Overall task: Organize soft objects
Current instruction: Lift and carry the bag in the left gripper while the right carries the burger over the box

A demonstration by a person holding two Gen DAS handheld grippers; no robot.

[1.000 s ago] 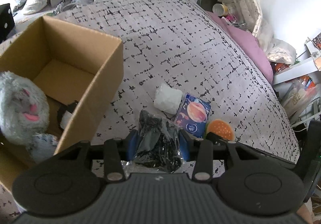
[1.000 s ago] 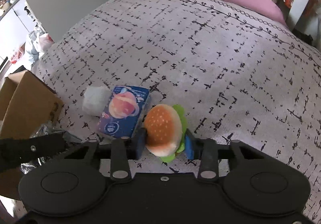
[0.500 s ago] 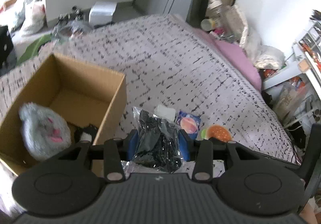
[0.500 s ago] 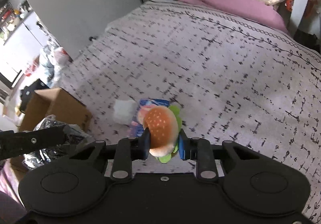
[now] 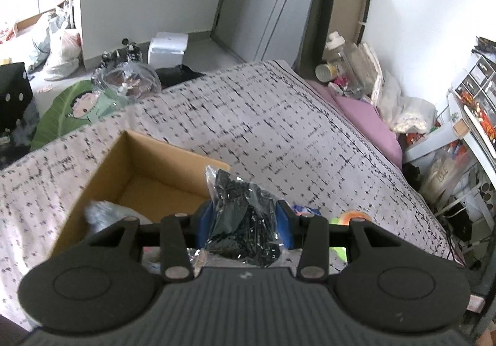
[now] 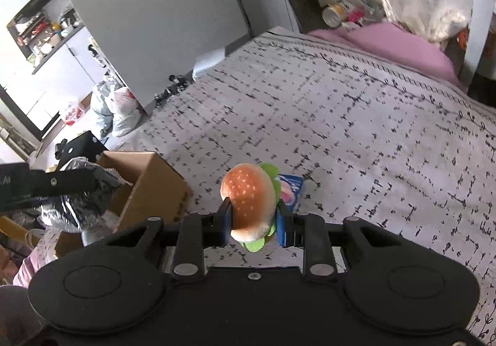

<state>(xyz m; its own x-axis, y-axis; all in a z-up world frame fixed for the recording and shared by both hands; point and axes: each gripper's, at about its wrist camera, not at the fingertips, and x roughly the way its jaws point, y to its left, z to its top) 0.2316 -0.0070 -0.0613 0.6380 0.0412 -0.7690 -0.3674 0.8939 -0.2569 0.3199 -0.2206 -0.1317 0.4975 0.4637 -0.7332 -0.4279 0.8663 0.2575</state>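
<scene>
Both grippers are up off the bed (image 6: 356, 116), each with something clamped in it. The left gripper (image 5: 245, 222) has its 2 blue pads pressed against a crinkly clear bag of black stuff (image 5: 243, 215), which bulges up between them and hangs above the near corner of the open cardboard box (image 5: 102, 166). Inside that box a grey fluffy toy (image 5: 102, 212) lies low against the near wall, partly hidden behind the gripper. The right gripper (image 6: 252, 222) is squeezed onto a plush burger (image 6: 249, 194), bun facing the camera, green felt lettuce poking out below and to the right; its jaws are fairly narrow around it. Under the burger, on the patterned bedspread, a blue packet (image 6: 291, 191) lies flat, just right of the box (image 6: 155, 184). From the right side, the left gripper's bag (image 6: 77, 200) shows over the box's edge.
</scene>
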